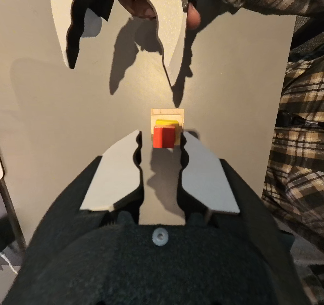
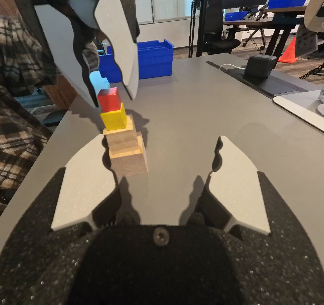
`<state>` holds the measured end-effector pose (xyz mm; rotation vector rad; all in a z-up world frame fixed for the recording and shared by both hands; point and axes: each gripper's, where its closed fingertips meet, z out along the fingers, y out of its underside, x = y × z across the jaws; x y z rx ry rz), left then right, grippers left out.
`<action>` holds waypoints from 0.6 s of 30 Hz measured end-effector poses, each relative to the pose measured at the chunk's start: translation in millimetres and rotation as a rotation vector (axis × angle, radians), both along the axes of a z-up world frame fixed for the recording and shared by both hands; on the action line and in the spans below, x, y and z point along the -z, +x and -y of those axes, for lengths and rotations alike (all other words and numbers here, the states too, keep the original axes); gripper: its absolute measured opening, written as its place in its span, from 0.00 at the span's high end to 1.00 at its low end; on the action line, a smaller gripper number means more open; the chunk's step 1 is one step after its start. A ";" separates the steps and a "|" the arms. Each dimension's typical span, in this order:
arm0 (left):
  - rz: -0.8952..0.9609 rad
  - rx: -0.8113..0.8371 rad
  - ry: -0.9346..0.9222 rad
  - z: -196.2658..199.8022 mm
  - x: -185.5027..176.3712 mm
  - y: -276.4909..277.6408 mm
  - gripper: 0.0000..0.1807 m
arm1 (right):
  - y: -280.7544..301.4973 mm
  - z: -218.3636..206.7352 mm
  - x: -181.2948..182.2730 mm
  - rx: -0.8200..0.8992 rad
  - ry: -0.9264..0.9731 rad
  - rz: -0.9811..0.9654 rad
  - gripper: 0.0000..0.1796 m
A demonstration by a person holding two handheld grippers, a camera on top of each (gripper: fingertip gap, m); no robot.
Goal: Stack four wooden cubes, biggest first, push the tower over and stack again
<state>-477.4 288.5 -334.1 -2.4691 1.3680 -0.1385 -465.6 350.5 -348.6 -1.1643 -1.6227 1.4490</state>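
Note:
A tower of four cubes stands on the grey table (image 2: 192, 121). A large plain wooden cube (image 2: 129, 165) is at the base, then a smaller plain one (image 2: 122, 140), a yellow one (image 2: 114, 121) and a red cube (image 2: 109, 100) on top. My left gripper (image 2: 114, 102) comes down from above and is open, its fingers on either side of the red cube with small gaps. From above, the red cube (image 1: 163, 138) lies between the left gripper's (image 1: 164, 133) tips. My right gripper (image 2: 160, 136) is open and empty, low beside the tower's right; it also shows in the left wrist view (image 1: 121, 75).
Blue bins (image 2: 154, 59) stand at the table's far side. A dark box (image 2: 259, 66) with a cable sits at the far right, and a white mat (image 2: 298, 107) lies at the right edge. A person in a plaid shirt (image 1: 298, 156) is close to the table edge by the tower. My right gripper's tips are some 8 cm from the large plain wooden cube (image 2: 129, 165).

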 end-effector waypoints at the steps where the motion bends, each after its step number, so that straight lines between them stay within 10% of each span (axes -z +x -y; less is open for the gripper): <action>1: 0.007 -0.006 0.011 -0.4 -2.2 -1.5 0.74 | 0.2 -0.4 -0.4 0.002 0.000 -0.002 0.37; 10: 0.481 -0.291 0.347 0.5 -43.5 -80.0 0.59 | 1.3 -3.9 -4.4 0.025 -0.009 -0.011 0.35; 18: 0.737 -0.616 0.529 17.8 18.2 -202.7 0.61 | 7.8 -13.6 -6.0 0.153 0.007 0.054 0.37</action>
